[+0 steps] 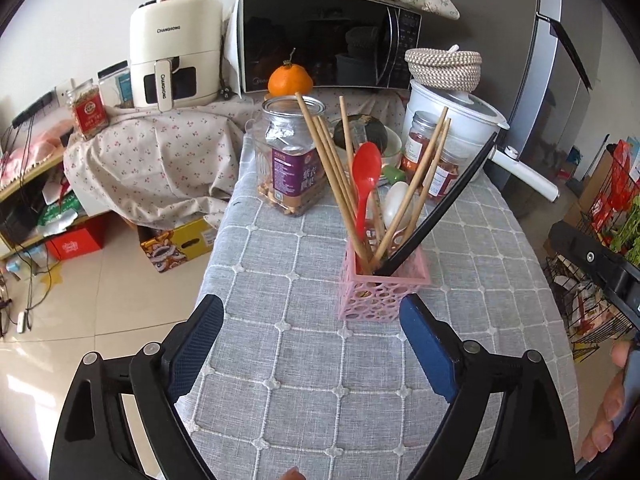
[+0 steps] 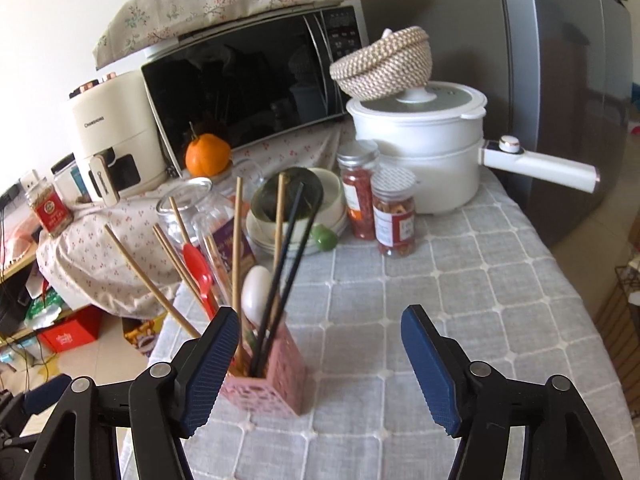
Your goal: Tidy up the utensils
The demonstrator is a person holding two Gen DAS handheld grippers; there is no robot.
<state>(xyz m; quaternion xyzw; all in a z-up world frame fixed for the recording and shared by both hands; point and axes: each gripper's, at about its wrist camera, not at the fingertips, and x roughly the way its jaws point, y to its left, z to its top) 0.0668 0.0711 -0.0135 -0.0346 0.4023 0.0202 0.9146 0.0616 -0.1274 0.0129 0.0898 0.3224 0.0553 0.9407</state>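
Observation:
A pink perforated utensil holder (image 1: 380, 292) stands on the grey checked tablecloth (image 1: 304, 368). It holds several wooden chopsticks (image 1: 328, 172), a red spoon (image 1: 366, 176), a white spoon (image 1: 394, 204) and black chopsticks (image 1: 444, 204). My left gripper (image 1: 312, 344) is open and empty, just in front of the holder. In the right wrist view the holder (image 2: 272, 380) sits close by my right gripper's left finger (image 2: 212, 364). My right gripper (image 2: 320, 364) is open and empty. The black chopsticks (image 2: 286, 256) lean in the holder.
Behind the holder stand a purple-labelled jar (image 1: 290, 160), an orange (image 1: 290, 80), stacked bowls (image 2: 320, 208), two spice jars (image 2: 376, 208), a white electric pot (image 2: 424, 152) with a woven basket (image 2: 384, 62), a microwave (image 1: 324, 40) and an air fryer (image 1: 176, 52). A fridge (image 2: 560, 100) stands at the right.

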